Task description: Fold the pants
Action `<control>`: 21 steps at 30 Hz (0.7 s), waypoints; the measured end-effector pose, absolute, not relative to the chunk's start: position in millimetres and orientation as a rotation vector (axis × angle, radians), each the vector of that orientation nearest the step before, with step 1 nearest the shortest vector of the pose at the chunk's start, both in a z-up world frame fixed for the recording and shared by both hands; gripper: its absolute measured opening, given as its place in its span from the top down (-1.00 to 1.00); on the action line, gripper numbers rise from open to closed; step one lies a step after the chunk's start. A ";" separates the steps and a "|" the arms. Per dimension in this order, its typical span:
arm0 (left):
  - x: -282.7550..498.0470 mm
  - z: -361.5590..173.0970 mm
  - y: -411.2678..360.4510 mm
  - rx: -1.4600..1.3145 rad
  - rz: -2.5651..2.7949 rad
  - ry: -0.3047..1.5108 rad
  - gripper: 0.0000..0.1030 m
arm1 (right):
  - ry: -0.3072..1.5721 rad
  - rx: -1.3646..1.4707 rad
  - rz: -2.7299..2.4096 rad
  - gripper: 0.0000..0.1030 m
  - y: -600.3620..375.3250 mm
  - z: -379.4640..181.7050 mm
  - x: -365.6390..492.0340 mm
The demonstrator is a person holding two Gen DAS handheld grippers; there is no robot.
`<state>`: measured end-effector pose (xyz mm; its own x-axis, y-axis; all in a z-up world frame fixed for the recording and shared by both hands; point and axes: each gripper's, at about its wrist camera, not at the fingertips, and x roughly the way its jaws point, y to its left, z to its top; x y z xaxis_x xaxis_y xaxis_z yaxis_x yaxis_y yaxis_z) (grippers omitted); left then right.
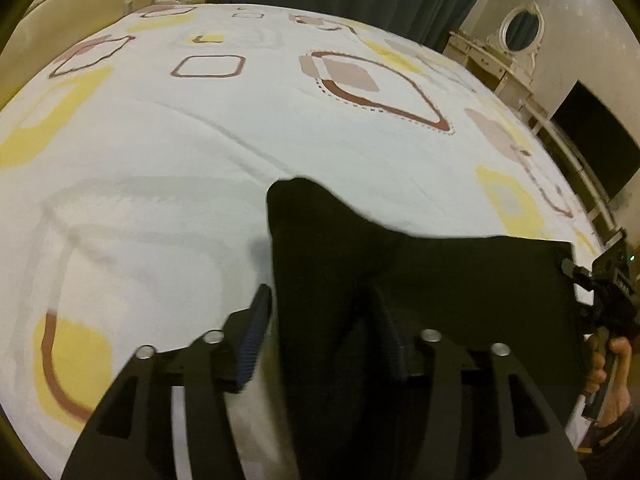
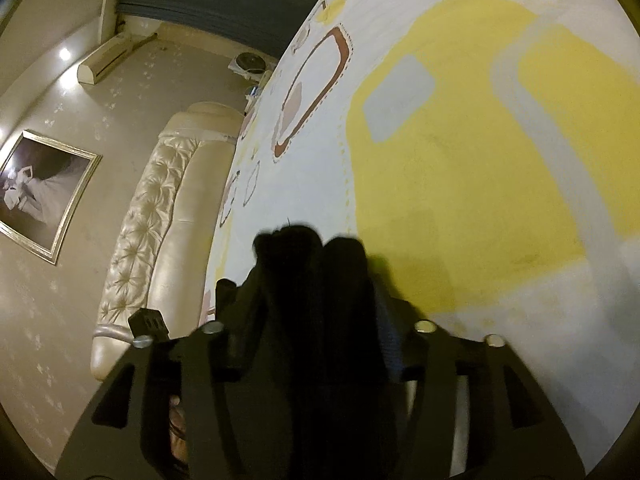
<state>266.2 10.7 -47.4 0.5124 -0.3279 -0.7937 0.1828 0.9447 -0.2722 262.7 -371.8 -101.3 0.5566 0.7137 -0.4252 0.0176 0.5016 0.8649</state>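
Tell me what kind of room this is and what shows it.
Most likely a bedroom. The black pants are held over a wide bed with a patterned sheet and a tufted headboard; a dressing table with an oval mirror stands by the wall, and a framed picture hangs above the headboard.

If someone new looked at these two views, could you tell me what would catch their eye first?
First, the black pants, stretched dark across the lower frame between the left gripper and the right gripper, each shut on the fabric. Behind them spreads the white bedspread with yellow and brown shapes. In the right wrist view, a tufted cream headboard runs along the bed's left.
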 end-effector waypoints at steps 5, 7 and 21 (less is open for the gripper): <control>213.5 -51.9 42.3 -0.285 -0.334 1.028 -0.48 | 0.918 0.924 0.500 -0.27 -377.3 -95.3 219.6; 191.5 -54.5 54.3 -0.352 -0.335 1.038 -0.51 | 0.924 0.927 0.507 -0.29 -379.5 -96.1 198.9; 156.0 -73.2 48.3 -0.641 -0.415 1.064 -0.58 | 0.929 0.866 0.480 -0.49 -359.4 -97.8 156.7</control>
